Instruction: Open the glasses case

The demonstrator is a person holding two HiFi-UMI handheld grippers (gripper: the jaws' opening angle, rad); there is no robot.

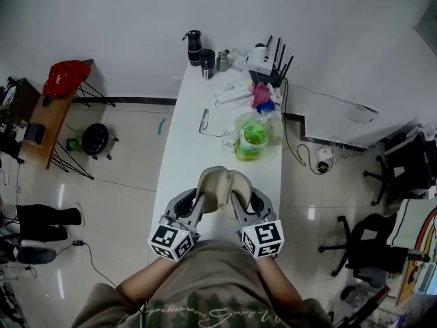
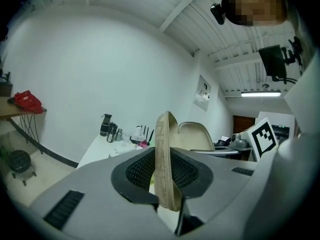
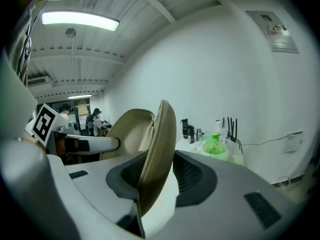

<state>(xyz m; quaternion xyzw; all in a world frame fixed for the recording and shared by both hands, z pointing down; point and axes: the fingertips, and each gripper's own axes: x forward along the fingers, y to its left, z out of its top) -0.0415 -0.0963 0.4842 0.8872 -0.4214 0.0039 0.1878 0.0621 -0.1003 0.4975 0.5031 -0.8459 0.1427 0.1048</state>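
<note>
So the case (image 1: 222,188) is already open, its two beige halves spread apart in a V over the near end of the white bench (image 1: 179,157). From up top I can't tell whether it's touching the bench. The left tongs (image 1: 203,199) are clamped on the left half. In the left gripper view that shell stands on edge right between the black pads, zipper side showing, and the other half sits off to the right. The right tongs (image 1: 236,197) are closed on the right half in the same way, with the shell wedged between the pads and tilted a bit, and the other half's pale inside visible to the left. Both sets of tongs sit side by side, close in front of the person.

Further up the bench there's a green bottle (image 1: 253,137) in a clear bag. A router (image 1: 268,65) with antennas and a few dark flasks (image 1: 199,48) are at the far end by the wall.
</note>
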